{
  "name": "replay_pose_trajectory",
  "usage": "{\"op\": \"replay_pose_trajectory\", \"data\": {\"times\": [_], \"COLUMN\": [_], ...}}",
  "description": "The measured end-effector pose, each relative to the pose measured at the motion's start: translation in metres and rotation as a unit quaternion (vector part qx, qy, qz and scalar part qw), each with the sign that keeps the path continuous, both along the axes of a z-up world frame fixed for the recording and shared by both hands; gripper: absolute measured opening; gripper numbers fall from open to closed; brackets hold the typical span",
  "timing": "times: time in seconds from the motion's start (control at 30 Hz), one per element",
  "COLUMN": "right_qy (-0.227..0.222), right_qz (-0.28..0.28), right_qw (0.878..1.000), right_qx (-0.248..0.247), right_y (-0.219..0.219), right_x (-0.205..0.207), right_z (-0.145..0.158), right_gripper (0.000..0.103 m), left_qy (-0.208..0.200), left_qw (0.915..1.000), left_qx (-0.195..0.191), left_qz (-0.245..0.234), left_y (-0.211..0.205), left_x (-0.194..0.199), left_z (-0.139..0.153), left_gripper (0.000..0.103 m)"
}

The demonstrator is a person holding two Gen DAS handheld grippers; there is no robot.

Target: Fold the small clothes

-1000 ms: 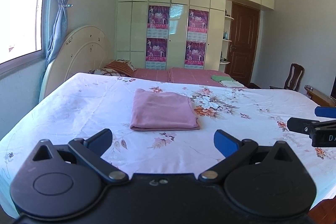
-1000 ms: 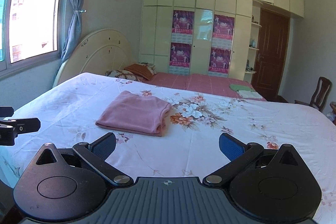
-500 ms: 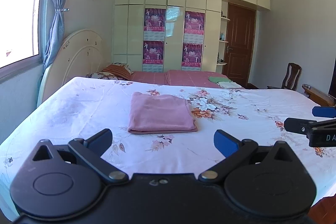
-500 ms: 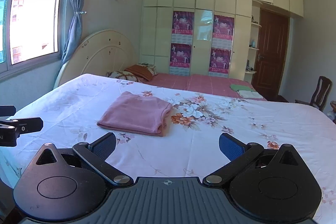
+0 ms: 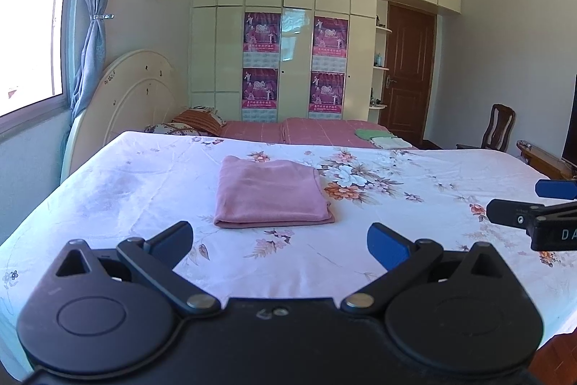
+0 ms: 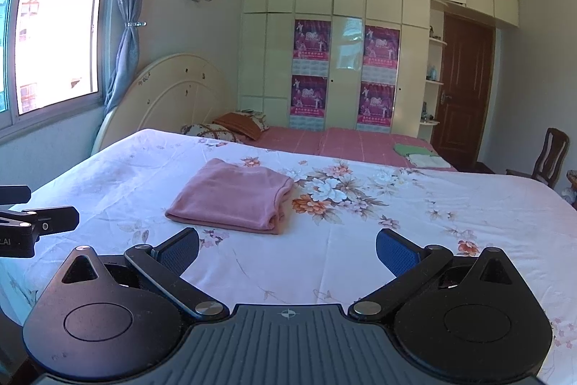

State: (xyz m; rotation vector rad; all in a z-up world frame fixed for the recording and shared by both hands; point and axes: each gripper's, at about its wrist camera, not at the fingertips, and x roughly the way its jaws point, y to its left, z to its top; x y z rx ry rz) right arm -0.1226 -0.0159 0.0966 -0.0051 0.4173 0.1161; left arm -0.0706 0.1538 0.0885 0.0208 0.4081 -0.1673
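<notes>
A pink garment (image 5: pixel 270 195) lies folded into a flat rectangle on the floral bed sheet (image 5: pixel 414 222). It also shows in the right wrist view (image 6: pixel 234 199). My left gripper (image 5: pixel 280 242) is open and empty, held back from the garment's near edge. My right gripper (image 6: pixel 287 249) is open and empty, near the garment's near right corner but apart from it. The right gripper's fingers (image 5: pixel 519 217) show at the right edge of the left wrist view. The left gripper's fingers (image 6: pixel 39 226) show at the left edge of the right wrist view.
The floral sheet covers a large bed with a cream headboard (image 5: pixel 133 103) at the left. Pillows (image 5: pixel 196 123), a red blanket (image 5: pixel 317 132) and small folded green and white cloths (image 5: pixel 382 138) lie at the far side. A wooden chair (image 5: pixel 499 128) stands at the right.
Both grippers have drawn back and risen slightly from the bed, both still open. The folded garment has not moved.
</notes>
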Motion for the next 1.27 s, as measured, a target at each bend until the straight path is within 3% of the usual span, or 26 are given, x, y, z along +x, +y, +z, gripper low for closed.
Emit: {"op": "replay_pose_trajectory", "data": {"times": [1.27], "right_qy": [0.003], "right_qz": [0.005], "right_qw": [1.0], "right_qx": [0.004], "right_y": [-0.0067], "right_x": [0.006], "right_z": [-0.0036], "right_gripper": [0.103], "left_qy": [0.0], "left_qw": [0.9997], "left_qx": [0.024], "left_qz": [-0.005], "left_y": [-0.0078], "left_x": [0.0013], "left_z": [-0.0007], "left_gripper": [0.102]}}
